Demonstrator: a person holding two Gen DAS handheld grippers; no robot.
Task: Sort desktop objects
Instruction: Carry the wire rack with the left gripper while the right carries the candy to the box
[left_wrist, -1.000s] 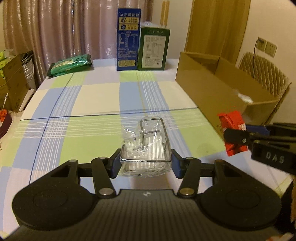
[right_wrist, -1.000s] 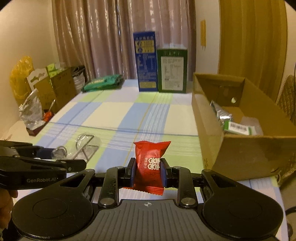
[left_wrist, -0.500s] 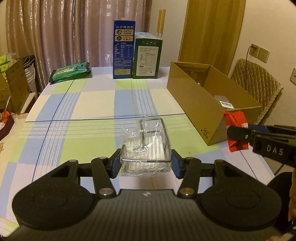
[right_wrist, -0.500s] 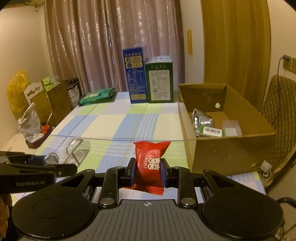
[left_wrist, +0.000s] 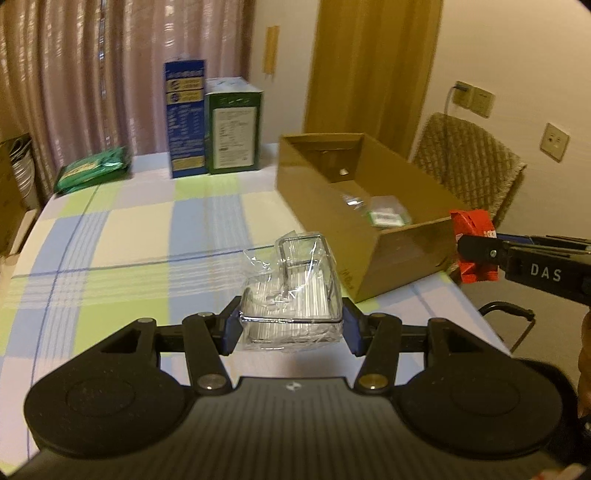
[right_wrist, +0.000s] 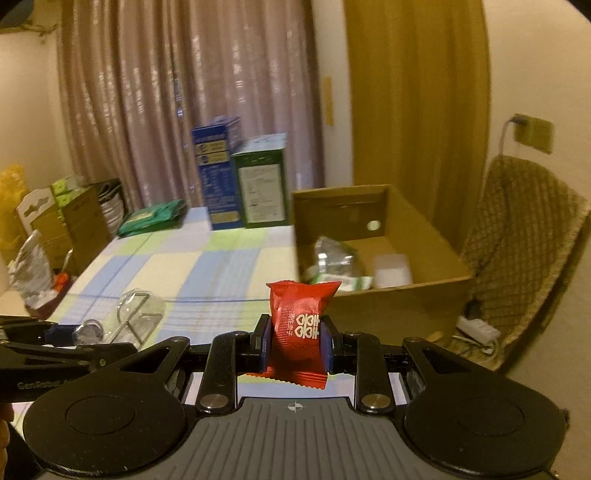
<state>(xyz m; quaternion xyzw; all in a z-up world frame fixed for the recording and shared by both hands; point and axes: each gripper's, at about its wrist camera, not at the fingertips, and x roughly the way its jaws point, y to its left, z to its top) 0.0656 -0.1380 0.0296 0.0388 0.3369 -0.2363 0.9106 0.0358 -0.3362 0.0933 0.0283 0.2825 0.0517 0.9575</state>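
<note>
Left wrist view: left gripper fingers were clamped on a plastic-wrapped wire rack, held above the desk, cardboard box far right. Right wrist view: right gripper fingers pinched a red snack packet upright between them, box just beyond.

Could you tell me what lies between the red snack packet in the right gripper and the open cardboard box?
Nothing: in the right wrist view the red snack packet faces the open cardboard box across bare air.

Left hand-held gripper clamps a plastic-wrapped wire rack.
Beyond it, an open cardboard box on the checked desk.
</note>
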